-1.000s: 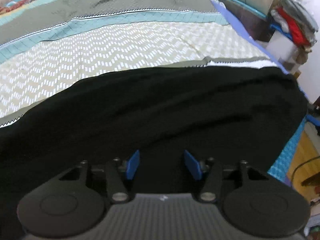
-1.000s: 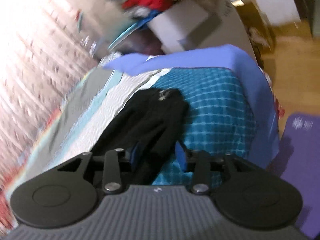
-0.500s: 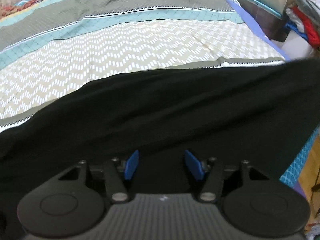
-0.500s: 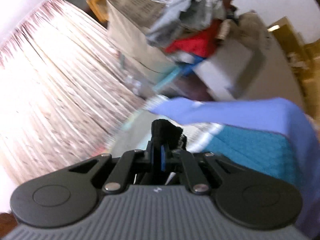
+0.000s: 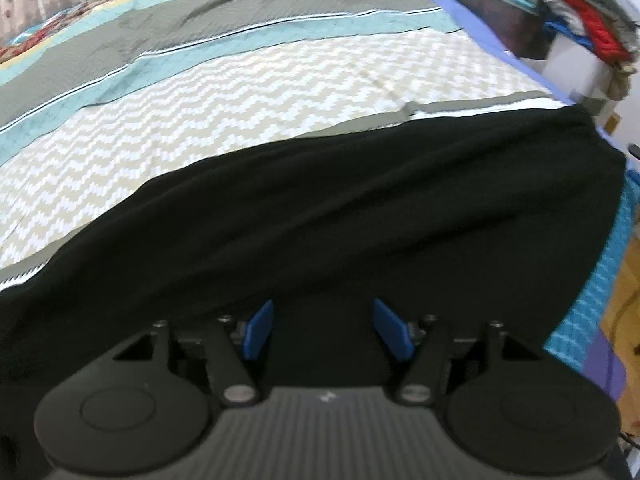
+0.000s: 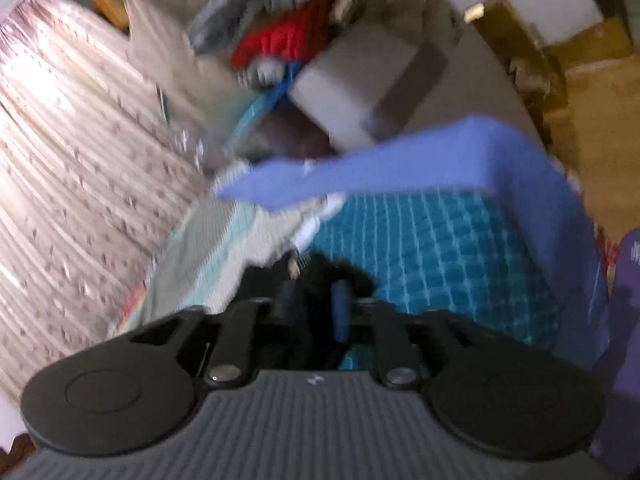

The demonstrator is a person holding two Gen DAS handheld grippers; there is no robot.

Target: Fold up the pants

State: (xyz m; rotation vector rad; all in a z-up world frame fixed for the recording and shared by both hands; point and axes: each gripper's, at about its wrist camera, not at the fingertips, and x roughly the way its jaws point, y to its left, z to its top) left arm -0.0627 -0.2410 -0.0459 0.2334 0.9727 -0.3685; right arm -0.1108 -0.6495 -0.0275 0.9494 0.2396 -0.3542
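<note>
Clutter of heaped clothes (image 6: 280, 28) fills the upper frame beyond the bed (image 5: 240, 92). Left gripper (image 5: 322, 330) gapes, tilted over black pants (image 5: 340, 216); right gripper (image 6: 316, 308), blurred, has just parted, pants between.

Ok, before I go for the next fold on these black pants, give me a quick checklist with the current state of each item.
1. Left gripper open: ok, blue pads apart over the cloth.
2. Right gripper released: cannot tell; jaws have just been opening, black fabric between them, blurred.
3. Black pants lying on the bedspread: ok.
4. Fabric smooth: not ok, long ripples run across it.
5. Pants end clear of the bed's edge: cannot tell; it reaches the corner.
</note>
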